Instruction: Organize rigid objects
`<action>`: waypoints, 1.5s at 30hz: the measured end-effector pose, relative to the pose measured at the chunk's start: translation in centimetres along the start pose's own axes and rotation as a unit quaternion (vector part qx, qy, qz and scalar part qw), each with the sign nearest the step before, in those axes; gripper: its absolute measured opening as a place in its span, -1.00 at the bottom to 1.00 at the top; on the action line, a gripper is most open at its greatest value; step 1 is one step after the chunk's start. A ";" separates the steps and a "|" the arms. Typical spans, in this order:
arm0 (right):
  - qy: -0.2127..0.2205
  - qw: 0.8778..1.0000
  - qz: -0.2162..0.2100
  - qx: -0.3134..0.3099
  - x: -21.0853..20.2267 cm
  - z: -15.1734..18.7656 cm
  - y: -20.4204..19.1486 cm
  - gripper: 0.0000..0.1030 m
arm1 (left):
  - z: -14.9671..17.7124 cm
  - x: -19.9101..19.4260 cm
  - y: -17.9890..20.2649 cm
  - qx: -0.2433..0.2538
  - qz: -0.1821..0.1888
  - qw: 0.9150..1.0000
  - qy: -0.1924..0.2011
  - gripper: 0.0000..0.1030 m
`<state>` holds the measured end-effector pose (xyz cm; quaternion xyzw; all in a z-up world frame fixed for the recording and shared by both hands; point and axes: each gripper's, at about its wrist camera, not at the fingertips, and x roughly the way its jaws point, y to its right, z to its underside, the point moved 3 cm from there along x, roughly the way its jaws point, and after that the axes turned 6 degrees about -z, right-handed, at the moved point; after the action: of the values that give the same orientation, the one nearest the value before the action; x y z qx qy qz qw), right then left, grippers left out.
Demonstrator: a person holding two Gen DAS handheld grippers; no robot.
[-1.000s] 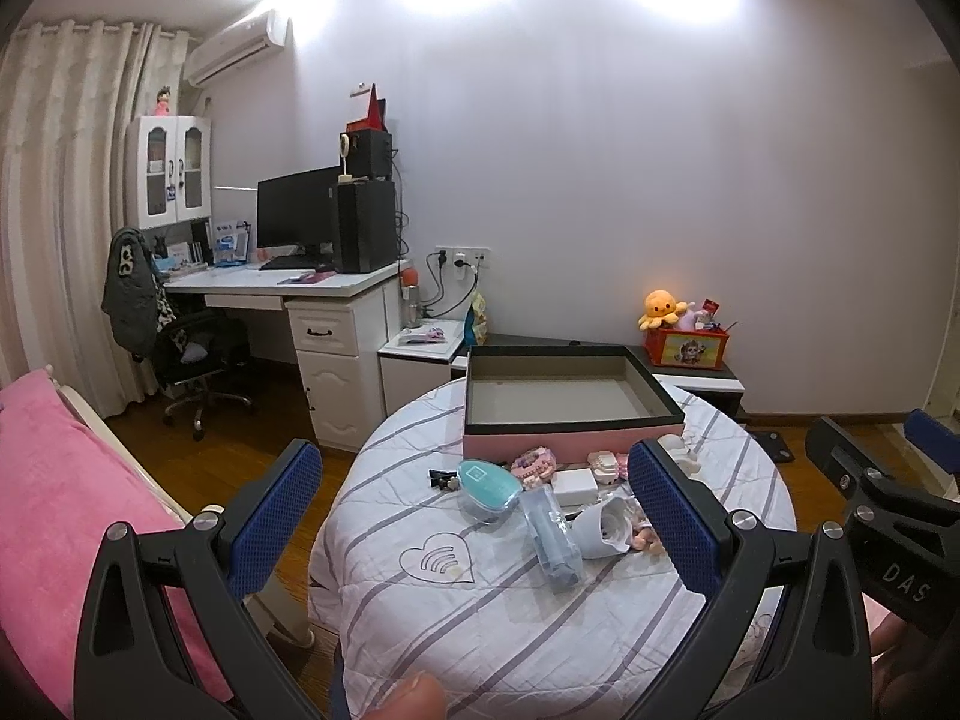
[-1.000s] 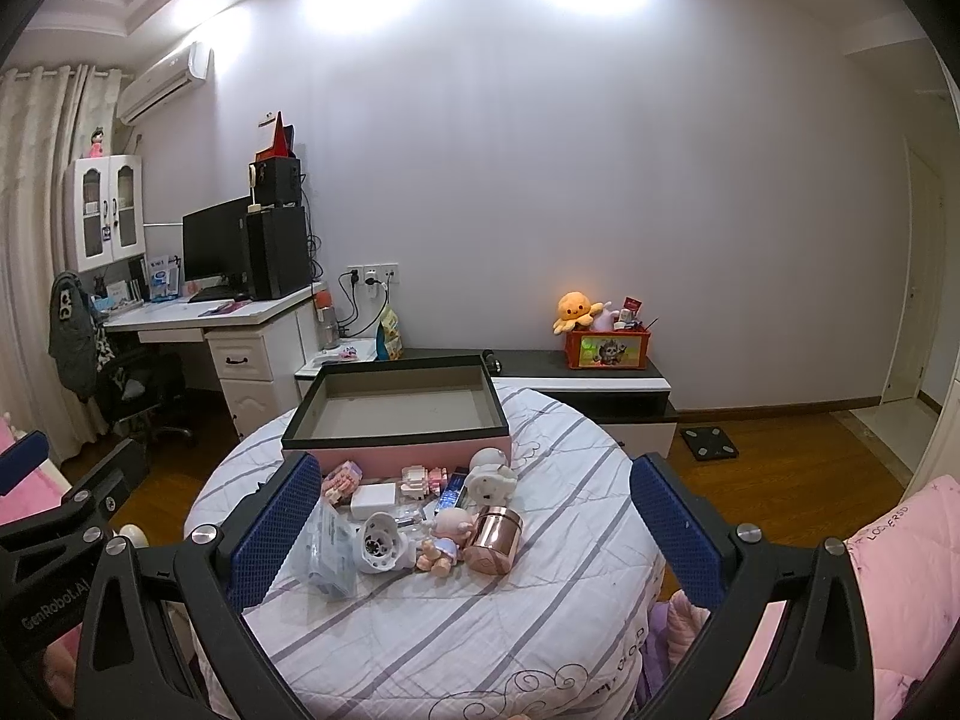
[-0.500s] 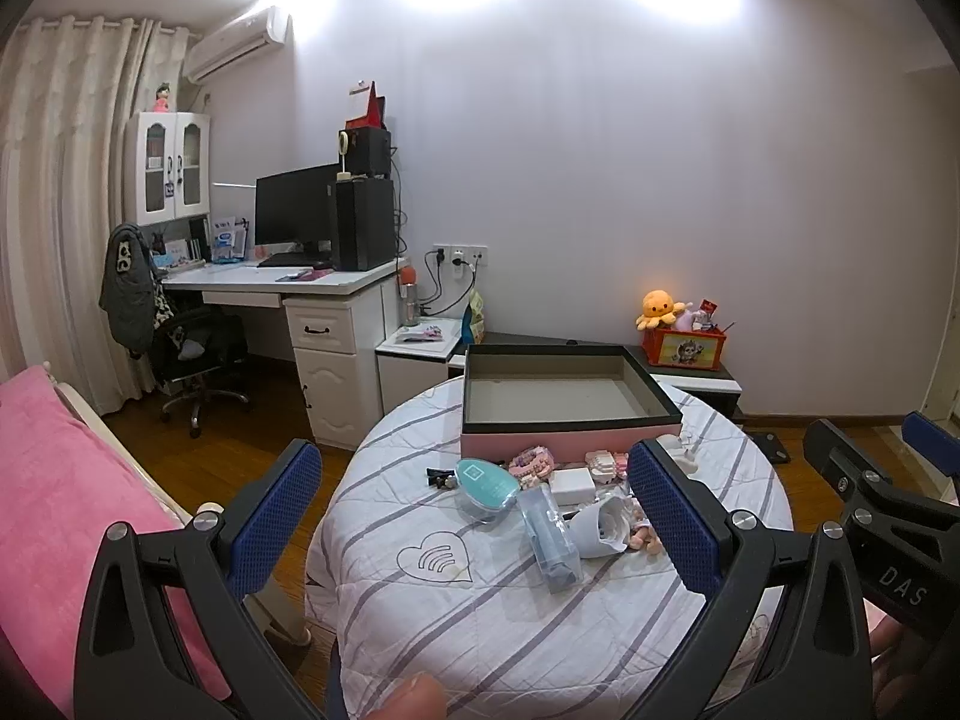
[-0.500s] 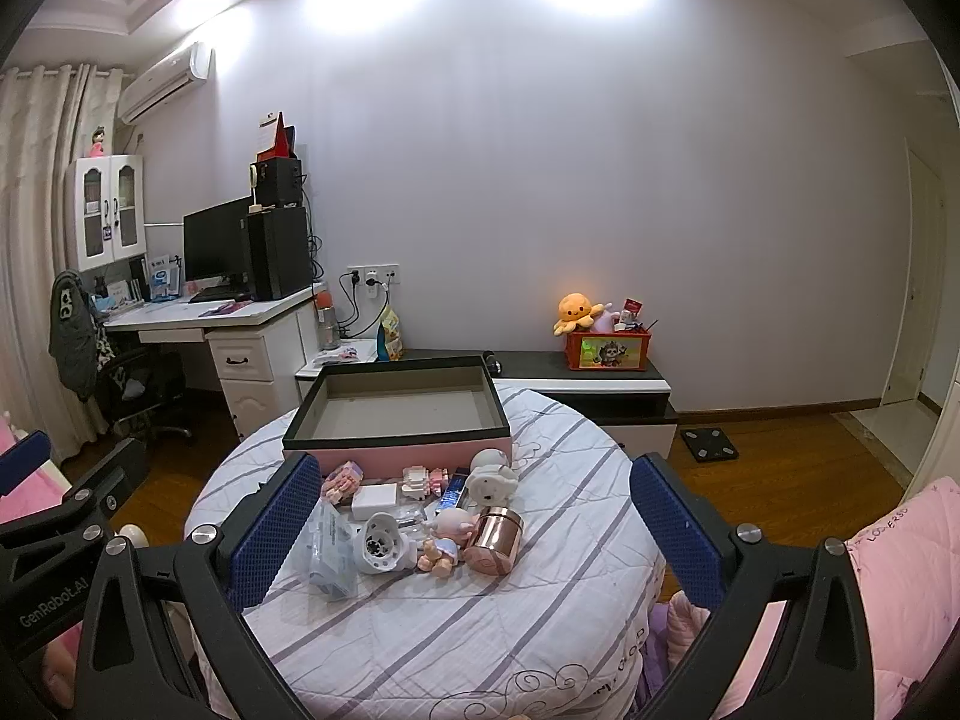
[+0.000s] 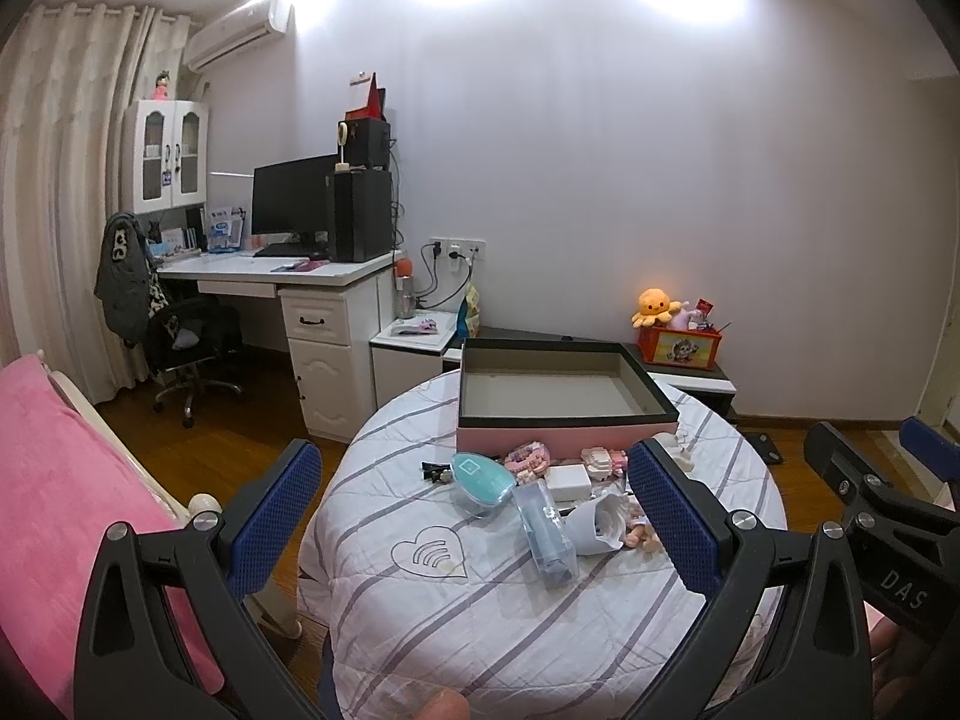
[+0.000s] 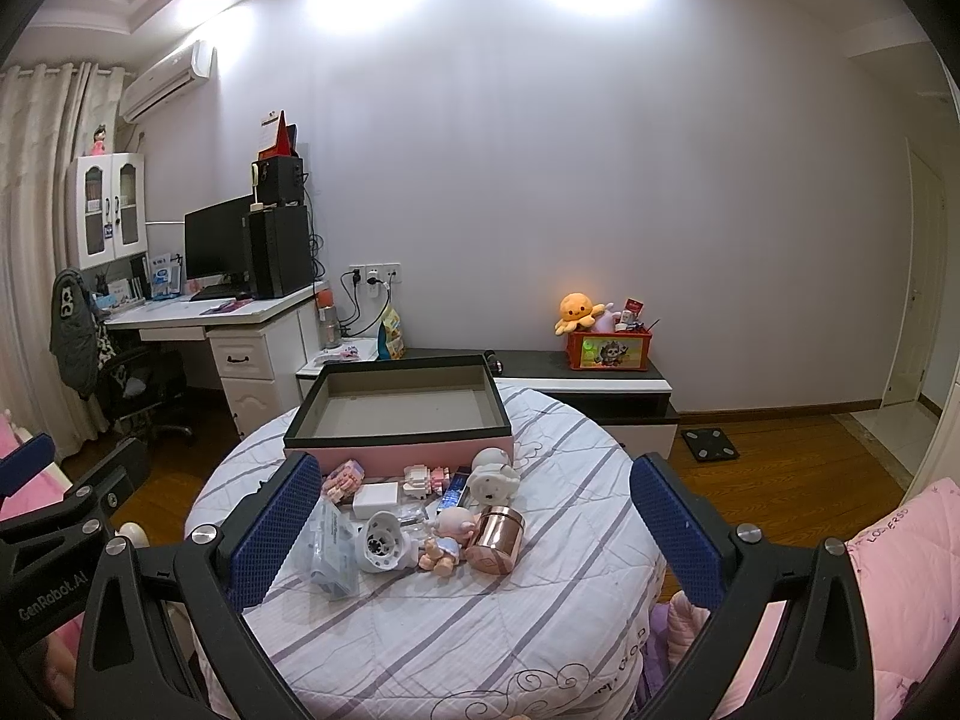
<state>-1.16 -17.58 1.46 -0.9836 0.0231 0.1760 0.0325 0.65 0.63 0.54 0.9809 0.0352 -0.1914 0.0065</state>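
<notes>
An empty pink box with a dark rim [image 5: 564,433] [image 6: 399,453] sits at the far side of a round table with a striped cloth [image 5: 480,618] [image 6: 480,612]. In front of the box lies a heap of small items: a teal case [image 5: 482,476], a clear packet [image 5: 545,534] [image 6: 330,543], a white charger [image 5: 569,475] [image 6: 376,498], a white funnel-shaped part [image 6: 384,549], a small doll [image 6: 444,543], a copper jar [image 6: 497,540], a white figurine [image 6: 492,477]. My left gripper [image 5: 474,531] and right gripper [image 6: 471,537] hover open before the heap, holding nothing.
A white desk [image 5: 282,270] with a monitor and an office chair [image 5: 180,336] stands at the left. A low cabinet [image 6: 588,387] bearing a toy crate [image 6: 606,348] runs along the back wall. Pink bedding [image 5: 54,480] lies at the left, a pink quilt [image 6: 900,564] at the right.
Both views have barely shifted; the left wrist view has drifted slightly, and nothing on the table has moved. Both grippers stay open.
</notes>
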 end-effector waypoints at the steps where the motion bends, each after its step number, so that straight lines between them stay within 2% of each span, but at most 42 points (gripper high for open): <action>1: -0.001 1.000 -0.001 0.001 0.1 -0.1 -0.1 1.00 | 0.0 0.0 0.1 0.001 0.000 1.000 0.000 1.00; 24: -0.003 1.000 -0.002 0.000 0.3 -0.1 0.2 1.00 | 0.4 0.4 0.2 0.009 0.004 1.000 -0.001 1.00; 36: -0.055 0.998 -0.009 -0.002 5.4 2.4 1.5 1.00 | 4.6 5.6 -0.5 0.013 -0.008 0.998 -0.068 1.00; 39: -0.075 0.997 -0.017 -0.007 7.1 3.5 1.7 1.00 | 5.9 7.3 -0.2 0.013 -0.002 0.996 -0.092 1.00; 45: -0.118 0.993 -0.009 -0.002 10.3 5.8 3.0 1.00 | 7.8 10.2 1.6 0.012 0.021 0.992 -0.122 1.00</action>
<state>6.32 -20.46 -7.73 -0.9562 0.0102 0.2904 0.0346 7.23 -0.50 -10.55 0.9506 0.0113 -0.3103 0.0029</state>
